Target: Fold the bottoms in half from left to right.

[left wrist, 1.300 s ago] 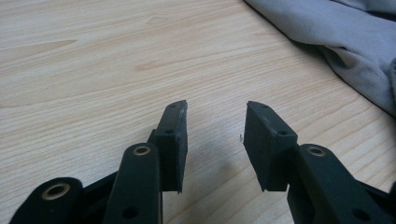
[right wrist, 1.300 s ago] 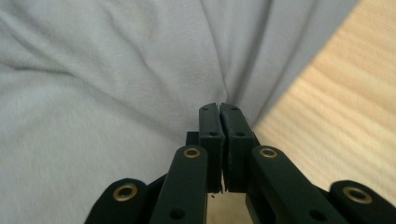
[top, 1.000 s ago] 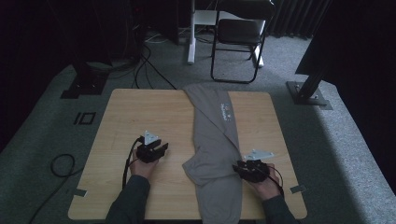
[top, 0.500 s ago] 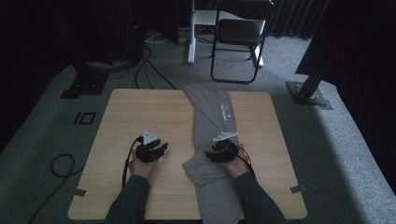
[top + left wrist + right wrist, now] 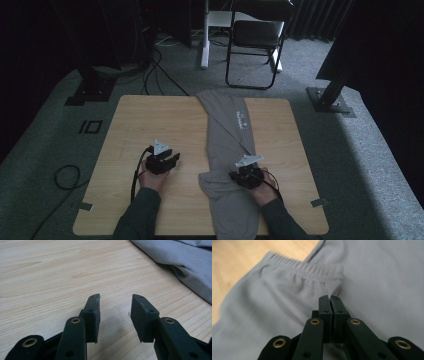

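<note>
Grey trousers (image 5: 227, 150) lie lengthwise down the desk (image 5: 150, 115), right of its middle, from the far edge to the near edge, where they hang over. A small light print (image 5: 241, 120) sits on the far part. Near the middle the cloth is folded back, so the ribbed elastic waistband (image 5: 312, 271) lies on top of plain grey fabric; a bunched corner pokes out toward the desk's centre. Right gripper (image 5: 246, 176) rests on the trousers at this fold, a grey plate on top and a cable trailing back over the right hand (image 5: 262, 192). In the right gripper view its jaws have just been closing and now stand pressed together, with a pinch of cloth at the waistband's corner rising in a small peak right at the tips (image 5: 329, 298); the fabric looks caught between them. Left gripper (image 5: 162, 161) sits on bare wood well left of the trousers, held in the left hand (image 5: 152, 179), dark sleeve behind. In the left gripper view its jaws stand apart with nothing between them, the pads (image 5: 92, 315) over woodgrain, and the trousers' edge (image 5: 190, 277) off to the upper right, not touching. Beyond the desk: grey carpet, a black chair (image 5: 257, 40), loose cables (image 5: 155, 60), a stand foot (image 5: 330, 100).
</note>
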The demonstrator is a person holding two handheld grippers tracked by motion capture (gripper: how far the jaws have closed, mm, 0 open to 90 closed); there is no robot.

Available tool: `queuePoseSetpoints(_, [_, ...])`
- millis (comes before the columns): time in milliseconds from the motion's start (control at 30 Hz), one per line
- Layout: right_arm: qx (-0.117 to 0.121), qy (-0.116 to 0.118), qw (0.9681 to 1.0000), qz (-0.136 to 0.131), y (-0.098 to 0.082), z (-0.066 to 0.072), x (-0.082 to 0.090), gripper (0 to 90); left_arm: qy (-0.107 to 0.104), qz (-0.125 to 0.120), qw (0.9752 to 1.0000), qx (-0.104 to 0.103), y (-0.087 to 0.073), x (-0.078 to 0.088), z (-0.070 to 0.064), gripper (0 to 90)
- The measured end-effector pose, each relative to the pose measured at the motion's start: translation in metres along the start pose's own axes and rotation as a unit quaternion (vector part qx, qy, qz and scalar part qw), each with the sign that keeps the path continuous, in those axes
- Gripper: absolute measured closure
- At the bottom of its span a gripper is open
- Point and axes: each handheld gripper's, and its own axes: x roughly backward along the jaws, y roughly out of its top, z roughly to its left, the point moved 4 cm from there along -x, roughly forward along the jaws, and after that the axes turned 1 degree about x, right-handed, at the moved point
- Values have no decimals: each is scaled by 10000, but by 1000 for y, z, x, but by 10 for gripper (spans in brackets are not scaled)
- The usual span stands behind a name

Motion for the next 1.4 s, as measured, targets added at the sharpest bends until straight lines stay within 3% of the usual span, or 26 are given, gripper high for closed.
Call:
queuePoseSetpoints(67, [-199,12,9998,-96,-24,3,24,883,2,3,10000,-13,0,0,0,602])
queuePoseSetpoints(100, [-199,12,9998,-96,-24,3,24,883,3,2,10000,-10,0,0,0,602])
queuePoseSetpoints(167, [-271,5,9996,-125,-42,6,41,883,0,1,10000,2,0,-1,-1,602])
queuePoseSetpoints(367, [-314,74,9994,-121,-67,15,62,883,13,35,10000,-50,0,-1,-2,602])
queuePoseSetpoints(433, [-315,243,9991,-177,-76,21,71,879,10,37,10000,-60,0,-1,-2,602])
queuePoseSetpoints(533, [-218,378,9990,-77,-82,27,76,831,-8,17,10000,-47,0,-1,-3,602])
queuePoseSetpoints(600, [-188,380,9990,-163,-82,28,80,752,-78,13,10000,-47,1,0,-6,602])
queuePoseSetpoints(733, [-416,221,9975,-536,-72,16,86,670,-371,89,9990,-243,2,-3,-24,602])
queuePoseSetpoints(800, [-487,174,9970,-570,-66,10,85,671,-596,87,9977,-296,5,-6,-37,602])
queuePoseSetpoints(900, [-514,111,9976,-460,-58,3,74,668,-930,161,9946,-437,13,-13,-59,602])
queuePoseSetpoints(967, [-500,196,9979,-354,-54,2,65,643,-1179,225,9907,-648,18,-17,-77,603])
queuePoseSetpoints(1200, [-464,279,9985,-81,-54,8,46,616,-1922,362,9730,-1223,26,-29,-138,617])
queuePoseSetpoints(1267, [-426,257,9987,-49,-55,9,45,605,-2106,563,9653,-1435,23,-34,-150,628])
queuePoseSetpoints(1333, [-412,273,9988,-47,-55,10,45,590,-2106,712,9634,-1498,20,-40,-155,642])
queuePoseSetpoints(1400, [-384,275,9989,-45,-54,11,45,589,-2071,816,9636,-1479,17,-46,-155,657])
